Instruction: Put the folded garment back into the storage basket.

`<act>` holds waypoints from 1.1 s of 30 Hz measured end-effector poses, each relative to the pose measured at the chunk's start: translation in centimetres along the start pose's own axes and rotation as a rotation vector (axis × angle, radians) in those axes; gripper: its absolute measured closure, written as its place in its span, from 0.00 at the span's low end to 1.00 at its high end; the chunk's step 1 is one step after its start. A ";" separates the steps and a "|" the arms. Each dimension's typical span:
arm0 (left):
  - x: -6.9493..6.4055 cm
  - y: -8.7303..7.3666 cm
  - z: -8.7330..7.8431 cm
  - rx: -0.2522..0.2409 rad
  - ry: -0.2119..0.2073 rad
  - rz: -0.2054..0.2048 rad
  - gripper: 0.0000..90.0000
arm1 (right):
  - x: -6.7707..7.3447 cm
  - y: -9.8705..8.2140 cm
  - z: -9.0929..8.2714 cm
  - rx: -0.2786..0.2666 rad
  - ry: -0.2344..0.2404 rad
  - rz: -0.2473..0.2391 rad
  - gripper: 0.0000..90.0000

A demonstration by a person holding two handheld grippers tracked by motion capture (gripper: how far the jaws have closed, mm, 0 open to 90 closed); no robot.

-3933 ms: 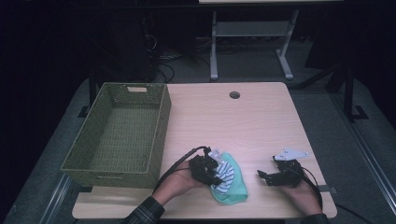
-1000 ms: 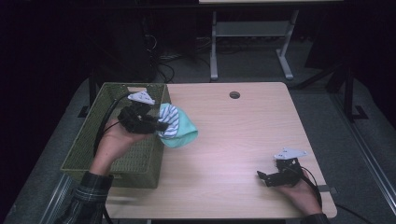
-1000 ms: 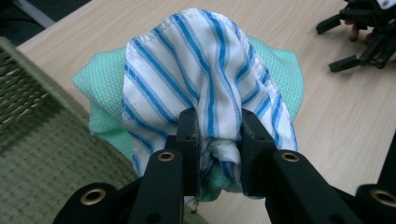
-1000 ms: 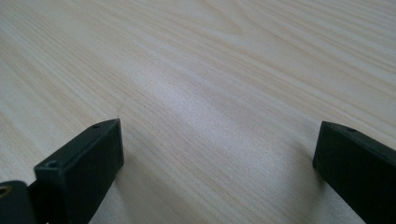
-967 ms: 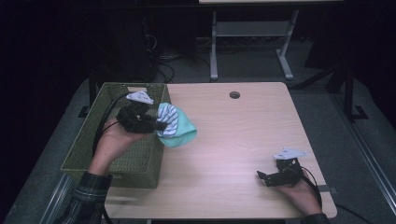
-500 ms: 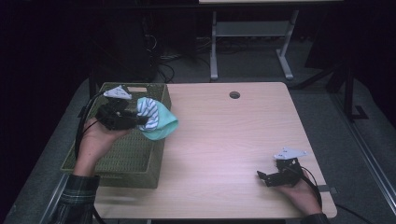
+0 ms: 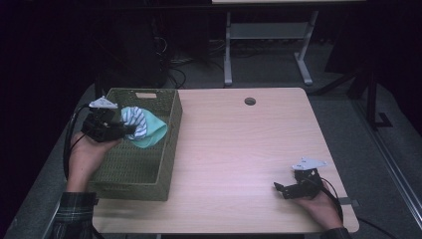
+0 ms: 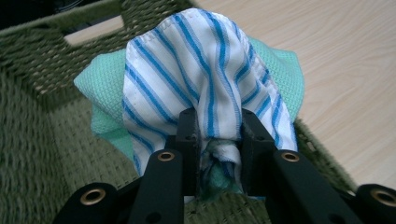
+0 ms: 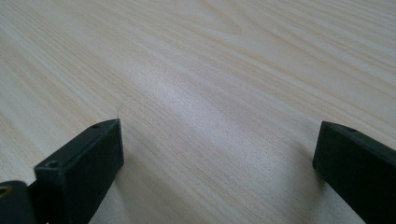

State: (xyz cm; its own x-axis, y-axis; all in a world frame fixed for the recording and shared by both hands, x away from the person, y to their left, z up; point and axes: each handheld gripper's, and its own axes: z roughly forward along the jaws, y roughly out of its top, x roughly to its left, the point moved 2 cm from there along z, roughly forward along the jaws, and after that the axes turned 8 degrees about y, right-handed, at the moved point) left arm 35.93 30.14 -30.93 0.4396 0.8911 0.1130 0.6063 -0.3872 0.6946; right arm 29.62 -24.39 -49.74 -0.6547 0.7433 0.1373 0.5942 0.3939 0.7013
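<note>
My left gripper (image 7: 130,130) is shut on a bundle of two cloths, a white one with blue stripes (image 7: 135,121) and a mint-green one (image 7: 154,133). It holds them in the air over the green woven basket (image 7: 169,144) at the table's left. In the left gripper view the striped cloth (image 8: 196,79) bulges up between the two black jaws, with the green cloth (image 8: 100,88) behind it and the basket's wall (image 8: 42,60) beyond. My right gripper (image 7: 278,188) rests low near the table's front right edge, open, with bare wood (image 9: 210,116) between its jaws.
The light wooden table (image 7: 239,149) has a round cable hole (image 7: 250,101) near its far edge. A white metal frame (image 7: 263,35) and cables lie on the dark floor behind the table.
My left gripper has carried the cloth bundle leftward, from over the basket's right rim to above the basket's inside. The right gripper has stayed put.
</note>
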 end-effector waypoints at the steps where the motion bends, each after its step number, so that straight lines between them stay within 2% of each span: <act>1: 0.2 -0.3 0.2 0.002 0.005 -0.010 0.80 | 0.0 0.0 0.0 0.000 0.000 0.000 0.01; 6: 1.1 -1.4 1.3 0.025 0.026 -0.038 0.80 | 0.0 0.0 0.0 0.000 0.000 0.000 0.01; 14: 1.6 -2.9 3.4 0.061 0.037 -0.063 0.80 | 0.0 0.0 0.0 -0.001 -0.001 -0.005 0.01; 25: 1.9 -4.6 5.6 0.105 0.050 -0.066 0.80 | 0.0 0.0 0.0 -0.001 0.000 -0.005 0.01; 33: 1.8 -5.7 7.0 0.130 0.029 -0.067 0.80 | 0.0 0.0 0.0 -0.002 0.000 -0.006 0.01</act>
State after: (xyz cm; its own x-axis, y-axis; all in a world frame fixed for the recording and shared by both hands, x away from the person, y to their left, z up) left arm 37.94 32.24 -39.66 0.3766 0.9218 0.0914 0.7151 -0.3521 0.6038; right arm 29.65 -24.41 -49.74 -0.6582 0.7409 0.1335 0.5897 0.3972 0.7032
